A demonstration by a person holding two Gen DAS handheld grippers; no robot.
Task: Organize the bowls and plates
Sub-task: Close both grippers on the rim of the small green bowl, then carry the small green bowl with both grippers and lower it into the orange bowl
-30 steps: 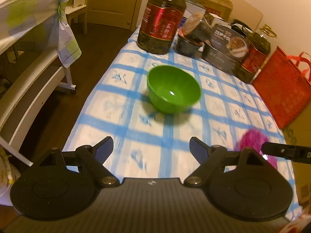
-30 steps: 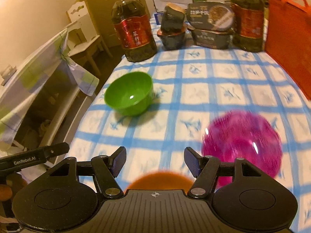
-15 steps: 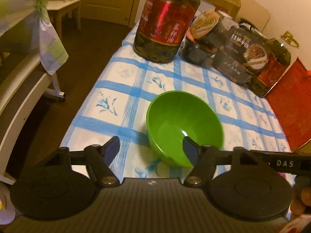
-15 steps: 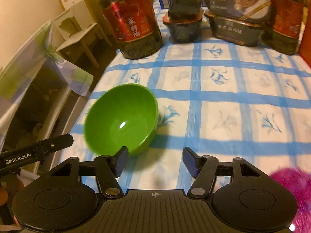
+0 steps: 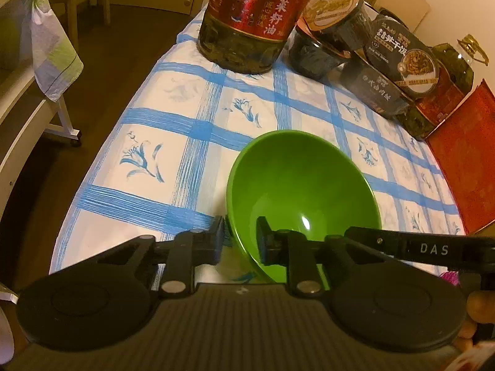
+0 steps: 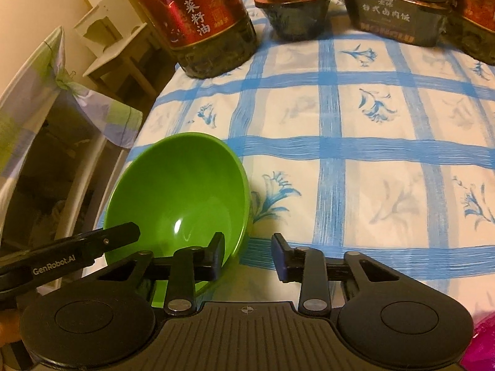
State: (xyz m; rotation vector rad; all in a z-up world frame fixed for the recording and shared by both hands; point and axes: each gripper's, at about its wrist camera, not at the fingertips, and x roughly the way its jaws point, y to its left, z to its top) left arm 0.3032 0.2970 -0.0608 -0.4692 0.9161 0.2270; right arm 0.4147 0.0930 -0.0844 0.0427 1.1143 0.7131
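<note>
A green bowl (image 5: 303, 191) (image 6: 179, 191) stands near the left edge of the blue-checked tablecloth (image 5: 185, 142). My left gripper (image 5: 239, 241) straddles its near left rim, one finger outside and one inside. Its jaws are closing and the pads sit against the wall. My right gripper (image 6: 247, 256) straddles the bowl's near right rim, with its left finger (image 6: 213, 256) over the inside. Its jaws are closing too, and a clear gap remains around the rim. A magenta bowl (image 6: 482, 340) peeks in at the lower right.
A big oil bottle (image 5: 256, 15) (image 6: 198, 21), dark food tubs (image 5: 399, 61) (image 6: 389, 21) and a second bottle line the far side. A red bag (image 5: 464, 160) stands on the right. Left of the table are the floor, a white rack with a checked cloth (image 5: 52, 43) and a stool (image 6: 117, 49).
Both grippers came forward and down onto the green bowl and their jaws narrowed around its rim. The magenta bowl slid almost out of the right wrist view.
</note>
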